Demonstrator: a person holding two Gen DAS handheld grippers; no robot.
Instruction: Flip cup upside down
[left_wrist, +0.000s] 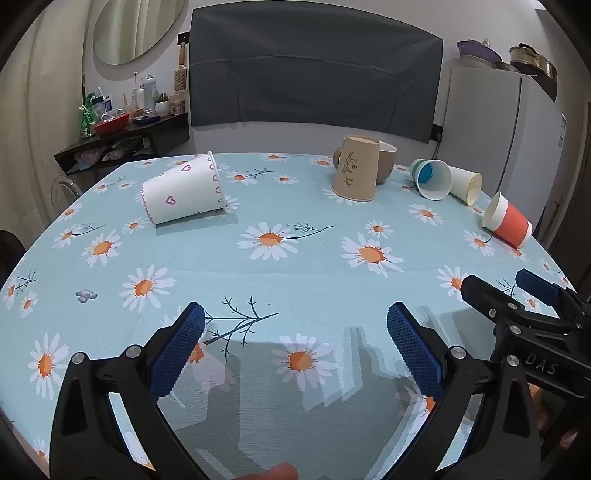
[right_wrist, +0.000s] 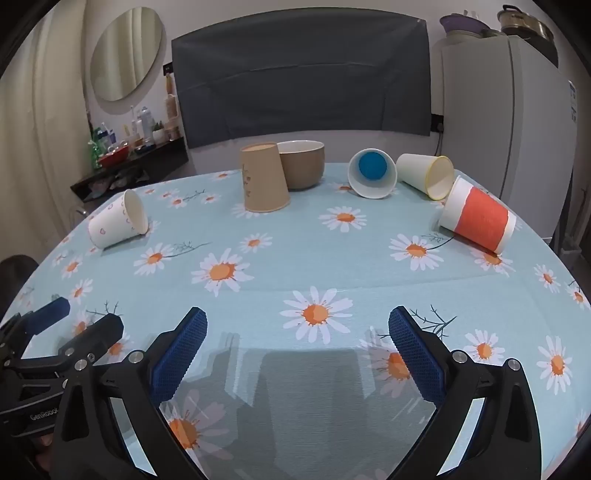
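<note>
Daisy-print table (left_wrist: 295, 266), five paper cups and a bowl along the far side. Left gripper (left_wrist: 295, 354) low over the near edge, jaws spread wide, nothing between the blue pads (left_wrist: 177, 354). Right gripper (right_wrist: 295, 354) alongside, equally wide open and empty, well apart from every cup.

Lying on its side at far left: white heart-print cup (left_wrist: 183, 194), mouth turned right, nearest to the left gripper. At far right, also toppled: orange-banded cup (right_wrist: 478, 216), closest to the right gripper. Between them, a blue-lined cup (right_wrist: 371, 177) and a pale yellow cup (right_wrist: 424, 175), both on their sides and touching or nearly so. Already inverted: a brown cup (right_wrist: 264, 177), mouth down, pressed against a brown bowl (right_wrist: 303, 164).

Probably the opening approach, no cup yet gripped; which cup comes first not evident. Sensible choice: one of the outer, isolated cups, free of neighbours. For a clean flip: come in across the cup's wall near mid-height, pads on opposite sides, closing gently enough not to crush thin paper. Lift clear of the cloth before rotating, then turn until the rim faces down and set it flat, releasing only once the rim sits evenly. Likely hazards: a rolling cup nudged away by the first pad, or a crowded middle pair knocked together.
</note>
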